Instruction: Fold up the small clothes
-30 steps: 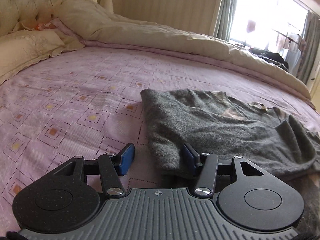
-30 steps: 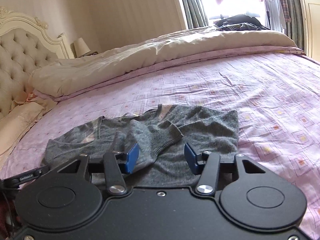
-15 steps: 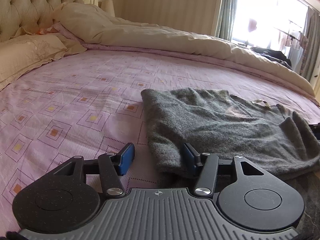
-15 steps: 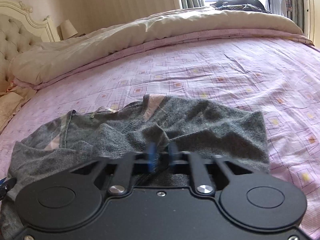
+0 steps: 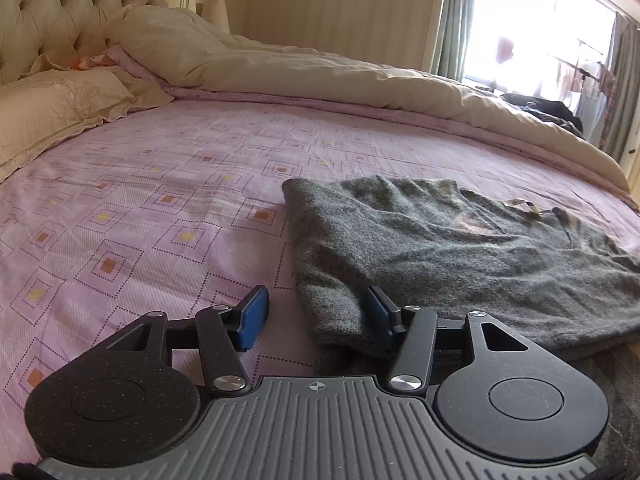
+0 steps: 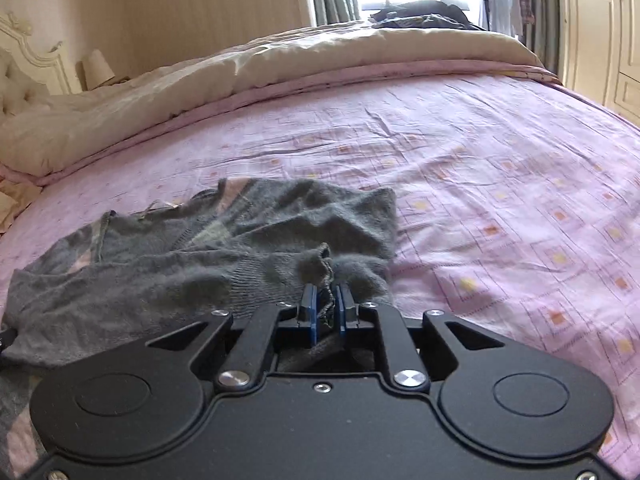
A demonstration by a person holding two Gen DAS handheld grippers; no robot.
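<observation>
A grey knit sweater (image 5: 440, 248) lies crumpled on the pink patterned bedsheet (image 5: 160, 208). My left gripper (image 5: 315, 296) is open and low over the sheet. The sweater's near hem corner sits between its fingers, against the right pad (image 5: 378, 312), and the left pad is clear of it. In the right wrist view the sweater (image 6: 160, 268) spreads to the left. My right gripper (image 6: 326, 294) has its blue pads close together on the sleeve cuff (image 6: 316, 258), which bunches up just above them. Its jaws are opening slightly with the cuff still pinched between them.
A beige duvet (image 5: 360, 80) is bunched along the far side of the bed. A pillow (image 5: 48, 108) and tufted headboard (image 5: 60, 8) are at the left. Dark clothes (image 6: 420, 16) lie by the window. Cupboard doors (image 6: 600, 40) stand at the right.
The right gripper moved forward and down onto the sleeve cuff and went from wide open to closed on it. The left gripper stayed in place and open.
</observation>
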